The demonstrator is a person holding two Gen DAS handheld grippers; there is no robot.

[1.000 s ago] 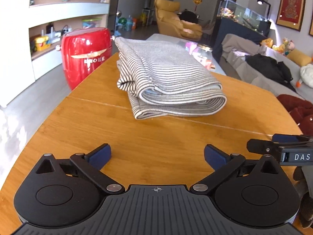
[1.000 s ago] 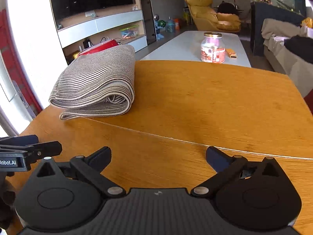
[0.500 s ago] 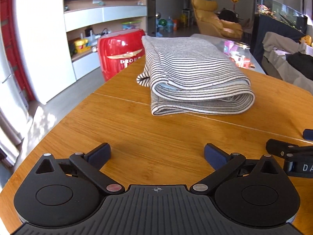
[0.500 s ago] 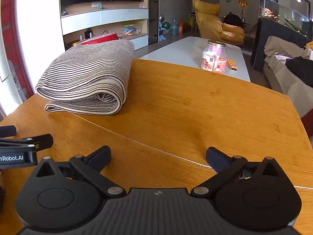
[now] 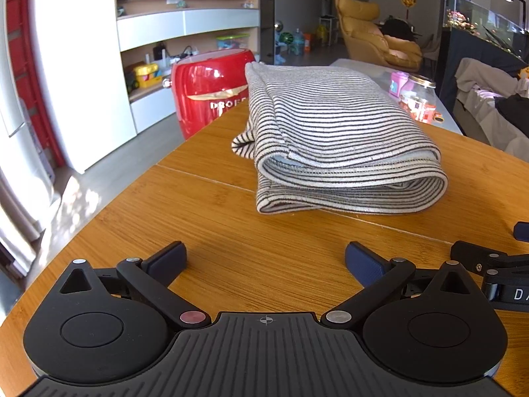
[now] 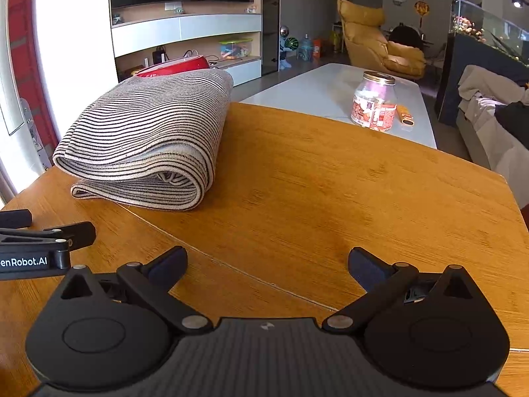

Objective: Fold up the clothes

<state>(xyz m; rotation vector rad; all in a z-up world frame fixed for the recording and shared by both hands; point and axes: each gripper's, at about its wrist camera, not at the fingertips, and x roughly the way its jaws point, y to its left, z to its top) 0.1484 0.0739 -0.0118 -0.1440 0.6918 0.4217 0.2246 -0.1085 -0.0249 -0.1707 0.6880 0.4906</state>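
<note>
The folded garment [image 5: 334, 139] lies on the wooden table [image 5: 231, 238], ahead of the left gripper [image 5: 266, 261] and ahead-left of the right gripper [image 6: 267, 264]. The two grippers sit side by side at the table's near edge. Behind the garment stands a canister [image 5: 208, 92], and beyond the table's far edge a jar [image 6: 375, 104] rests on a low table [image 6: 317, 96].

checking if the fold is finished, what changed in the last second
Both views swung left, so the left tool and right tool turned; nothing was gripped or released. The folded striped cloth kept its shape on the wooden table, and both tools stayed open and empty.
</note>
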